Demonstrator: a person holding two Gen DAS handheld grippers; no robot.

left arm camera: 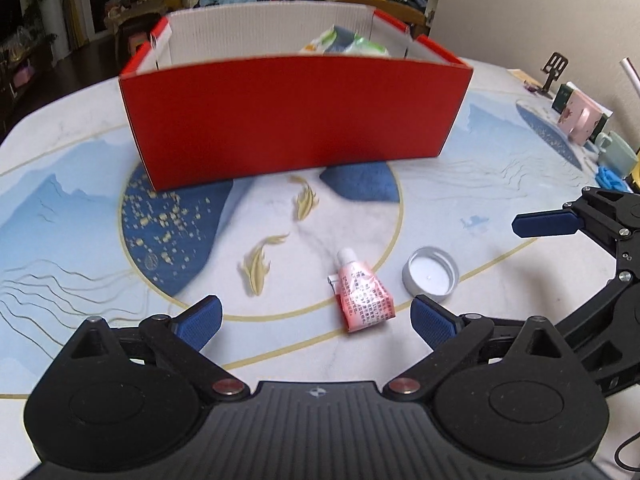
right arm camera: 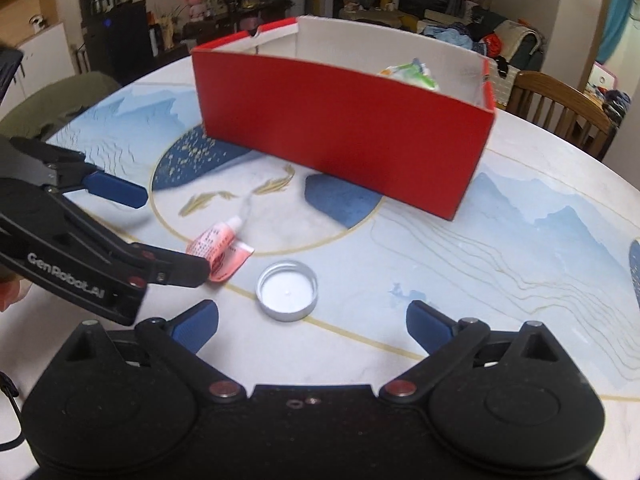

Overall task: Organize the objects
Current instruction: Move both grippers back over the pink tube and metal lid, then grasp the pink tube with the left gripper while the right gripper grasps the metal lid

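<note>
Between my left gripper's (left arm camera: 316, 320) spread fingers lies the pink tube (left arm camera: 363, 296); closing on it comes next, I judge, then the red box (left arm camera: 296, 116). My right gripper (right arm camera: 312, 326) is open too.

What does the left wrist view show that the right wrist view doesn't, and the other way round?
Only the left wrist view shows the mugs and phone stand at the table's far right edge. Only the right wrist view shows the wooden chair behind the table. Both show the red box with packets inside, the pink tube and the silver cap lying on the table, and both hand-held grippers open: left, right.
</note>
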